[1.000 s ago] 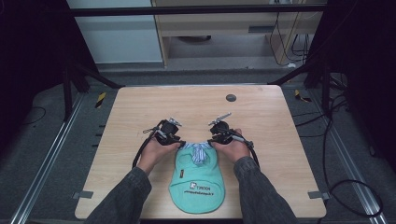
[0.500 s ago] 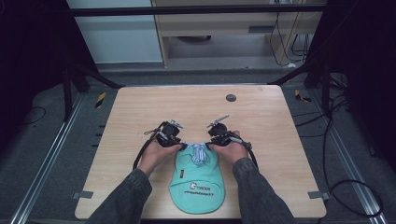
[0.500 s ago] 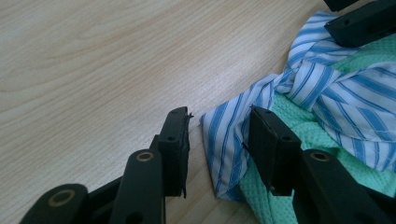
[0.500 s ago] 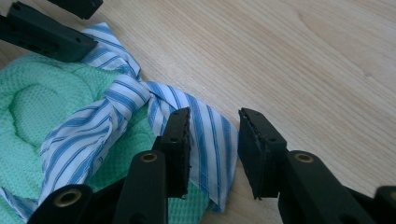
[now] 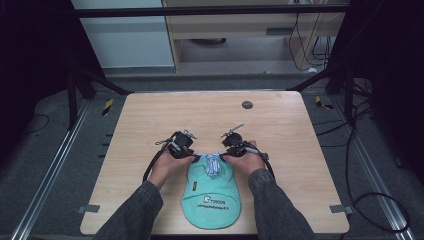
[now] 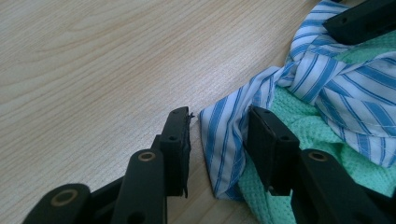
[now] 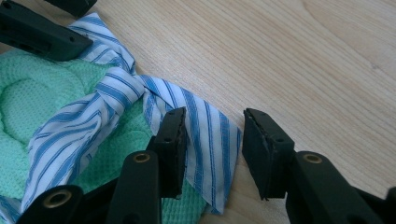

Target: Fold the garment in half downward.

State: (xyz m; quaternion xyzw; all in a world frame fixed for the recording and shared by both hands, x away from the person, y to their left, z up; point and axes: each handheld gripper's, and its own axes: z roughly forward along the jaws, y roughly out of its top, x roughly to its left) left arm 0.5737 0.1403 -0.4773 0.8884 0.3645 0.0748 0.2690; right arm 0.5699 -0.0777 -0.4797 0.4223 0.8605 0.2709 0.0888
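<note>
A mint green bib (image 5: 210, 200) lies flat on the wooden table (image 5: 150, 115) near its front edge. Its blue-and-white striped ties meet in a knot (image 5: 214, 164) at the bib's far end. My left gripper (image 5: 195, 157) is open, and one striped tie end (image 6: 224, 140) lies between its jaws (image 6: 218, 114) without being pinched. My right gripper (image 5: 224, 155) is also open (image 7: 212, 114), straddling the other tie end (image 7: 205, 135). The knot (image 7: 116, 91) rests on the green cloth (image 7: 28, 102) between the two grippers.
A small dark round disc (image 5: 247, 104) sits at the table's far middle. Bare wood stretches beyond and to both sides of the bib. Black frame posts and cables stand around the table on the floor.
</note>
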